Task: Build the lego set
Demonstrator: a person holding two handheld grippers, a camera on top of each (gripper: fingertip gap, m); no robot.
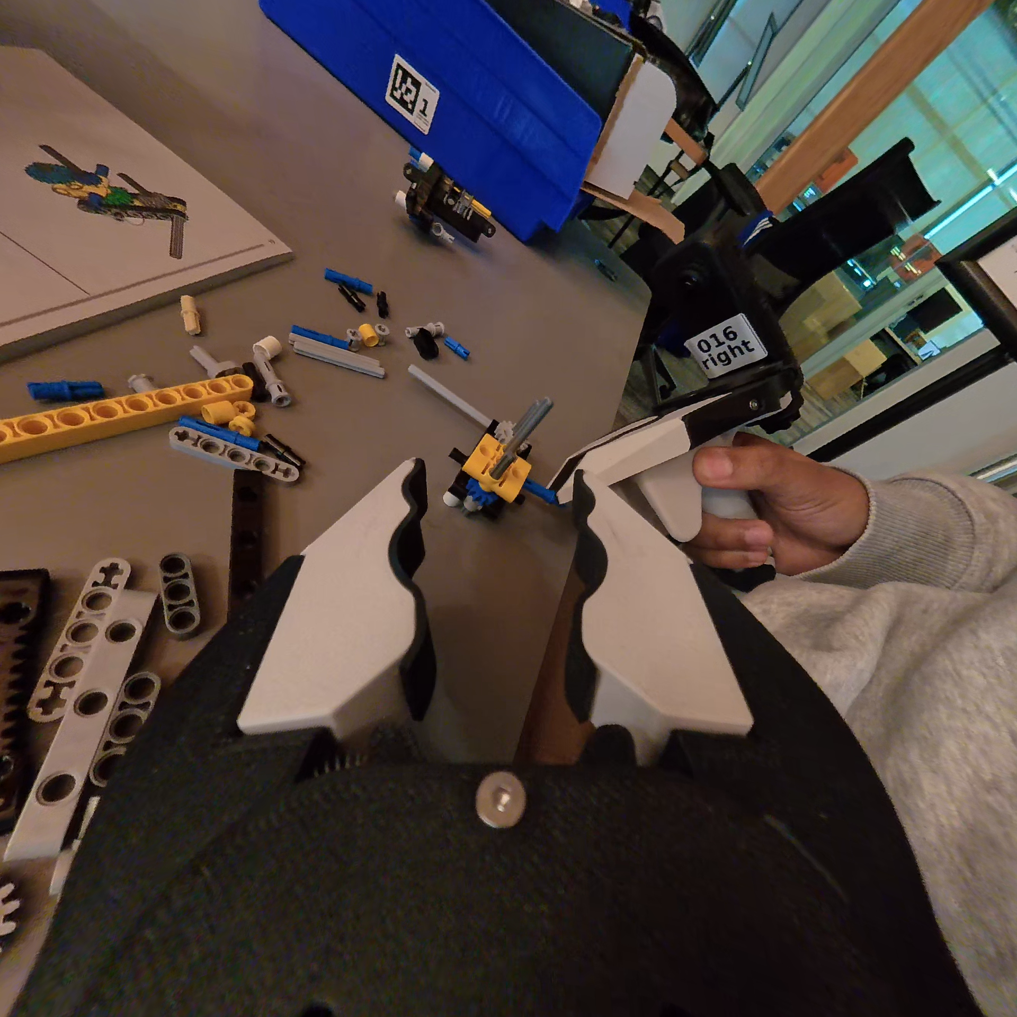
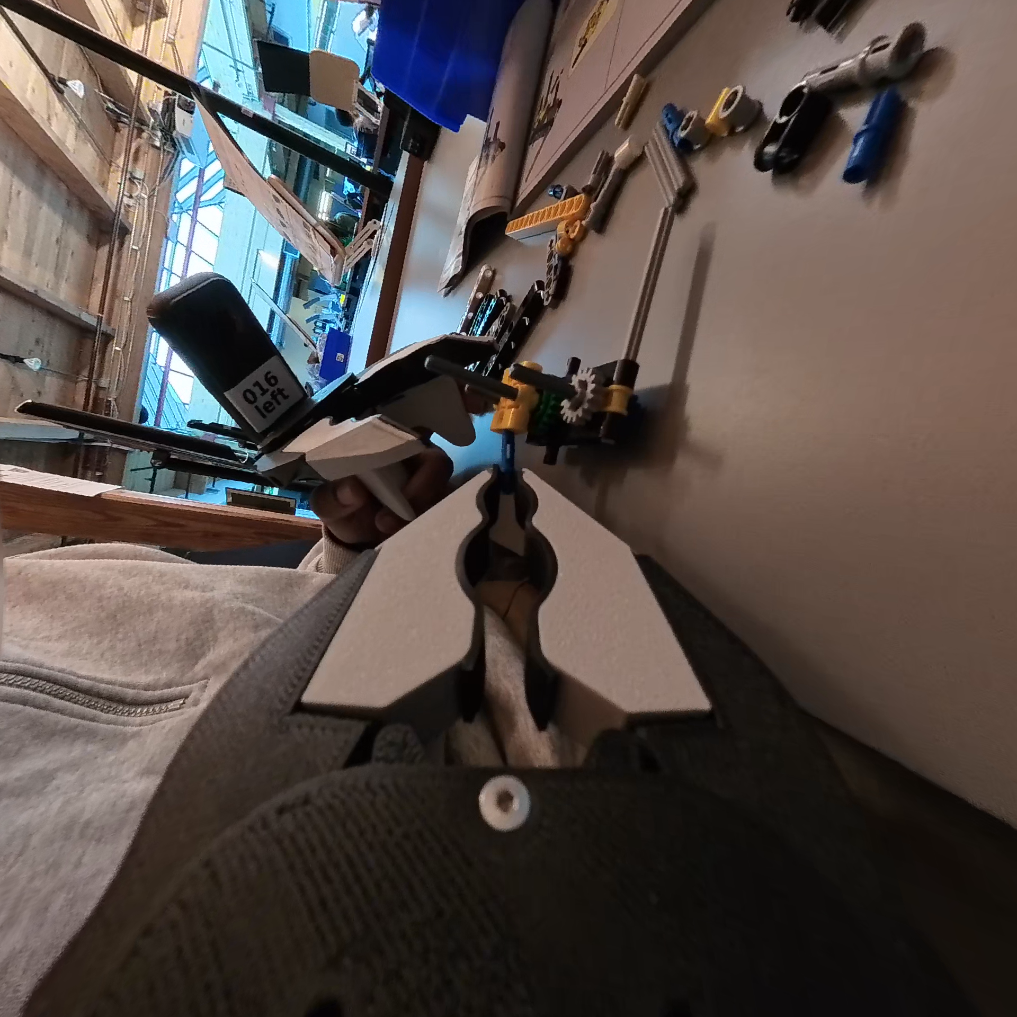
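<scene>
A small Lego assembly (image 1: pixel 495 468) of yellow, black and blue parts, with a grey axle standing up and a white gear, sits on the grey table (image 1: pixel 495 578). My left gripper (image 1: pixel 498 484) is open and empty, its fingertips on either side of the assembly's near end. My right gripper (image 2: pixel 506 481) comes in from the right (image 1: pixel 558 490) and is shut on a blue pin (image 2: pixel 507 451) that sticks out of the assembly (image 2: pixel 567 407). The left gripper also shows in the right wrist view (image 2: pixel 440 407), close beside the assembly.
An instruction booklet (image 1: pixel 110 192) lies far left and a blue bin (image 1: pixel 468 82) stands at the back. A second small assembly (image 1: pixel 446 203) sits by the bin. A long yellow beam (image 1: pixel 121 410), loose pins and grey beams (image 1: pixel 82 660) lie left. The table edge (image 1: pixel 633 357) runs close on the right. The gap from one gripper's tips to the other's is roughly 4 centimeters.
</scene>
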